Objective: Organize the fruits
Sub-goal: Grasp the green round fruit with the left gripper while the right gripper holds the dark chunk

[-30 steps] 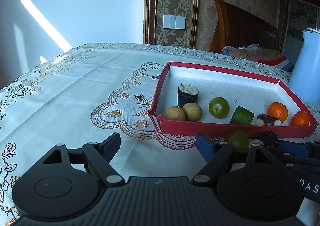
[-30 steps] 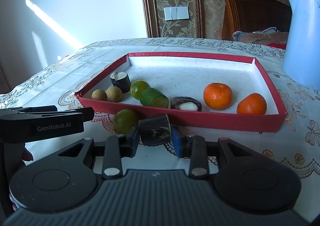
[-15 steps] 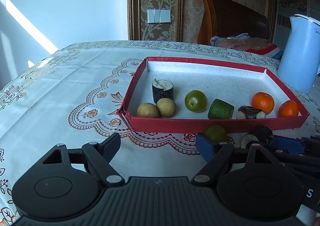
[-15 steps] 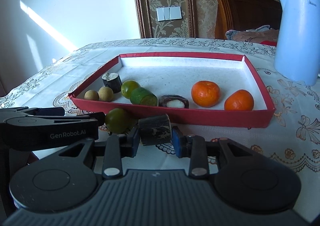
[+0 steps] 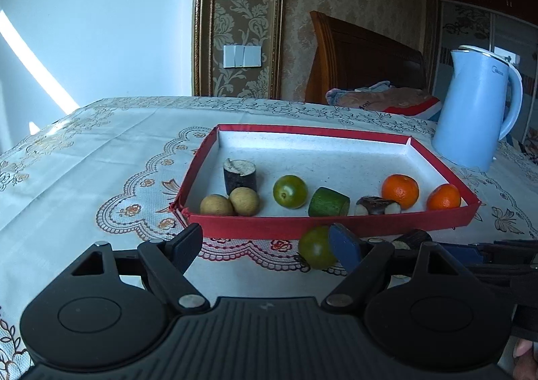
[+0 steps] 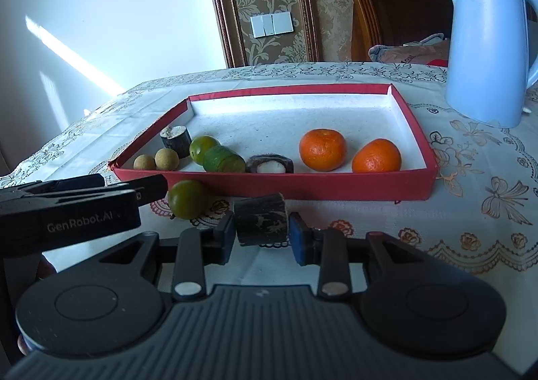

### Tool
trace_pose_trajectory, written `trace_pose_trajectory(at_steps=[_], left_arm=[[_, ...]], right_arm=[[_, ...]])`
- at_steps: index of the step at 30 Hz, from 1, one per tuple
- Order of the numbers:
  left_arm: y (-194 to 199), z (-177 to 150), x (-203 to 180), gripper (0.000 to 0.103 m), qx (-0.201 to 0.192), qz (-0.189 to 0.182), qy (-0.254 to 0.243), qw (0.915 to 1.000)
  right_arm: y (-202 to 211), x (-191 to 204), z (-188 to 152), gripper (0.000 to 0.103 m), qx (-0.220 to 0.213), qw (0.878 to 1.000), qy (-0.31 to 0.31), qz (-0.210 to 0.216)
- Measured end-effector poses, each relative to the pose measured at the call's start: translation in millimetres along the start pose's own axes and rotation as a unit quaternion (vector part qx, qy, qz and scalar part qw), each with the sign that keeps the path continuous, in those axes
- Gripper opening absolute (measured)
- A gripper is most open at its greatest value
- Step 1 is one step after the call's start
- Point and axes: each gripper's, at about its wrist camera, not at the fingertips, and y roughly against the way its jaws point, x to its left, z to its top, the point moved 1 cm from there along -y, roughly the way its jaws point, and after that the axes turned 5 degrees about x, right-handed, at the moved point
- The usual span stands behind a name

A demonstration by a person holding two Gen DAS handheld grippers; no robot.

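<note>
A red-walled tray holds two longans, a dark sugarcane piece, a green plum, a green chunk, a mangosteen piece and two tangerines. A loose green plum lies on the cloth before the tray. My right gripper is shut on a dark sugarcane piece, just in front of the tray wall. My left gripper is open and empty, its right finger against the loose plum.
A light blue kettle stands right of the tray on the lace tablecloth. A wooden chair back with cloths on it is behind the table. The left gripper's side shows in the right wrist view.
Both grippers have risen and drawn nearer the tray. The left gripper has shifted right toward the loose plum. The right stays shut on the sugarcane piece.
</note>
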Motion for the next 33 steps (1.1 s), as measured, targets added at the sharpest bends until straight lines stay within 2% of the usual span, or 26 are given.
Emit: trace_pose_trajectory(at_steps=[3,10,21,26,28,33], left_arm=[[-5,1,-12,0.082,0.002,0.016,-0.018,0.9997],[-20,4,-19,0.082,0.037,0.023,-0.016,0.9989],[-35,5,-17,0.082,0.065,0.004,0.007,0.9978],[-34,4,-19,0.07,0.059,-0.01,0.001,0.9982],[-34,4,-22,0.061,0.057,-0.016,-0.005,0.9982],[-34,4,-24,0.056,0.055,-0.015,-0.011,0.9983]], right_arm=[[1,-4,-1,0.032,0.001,1.0,-0.004,-0.004],[3,-6,-2,0.032,0.0,1.0,-0.004,-0.007],[1,-9,2,0.032,0.001,1.0,0.0,-0.016],[2,-10,2,0.032,0.001,1.0,0.008,-0.027],[3,-11,2,0.032,0.0,0.999,0.009,-0.031],[3,-14,2,0.032,0.0,0.999,0.009,-0.031]])
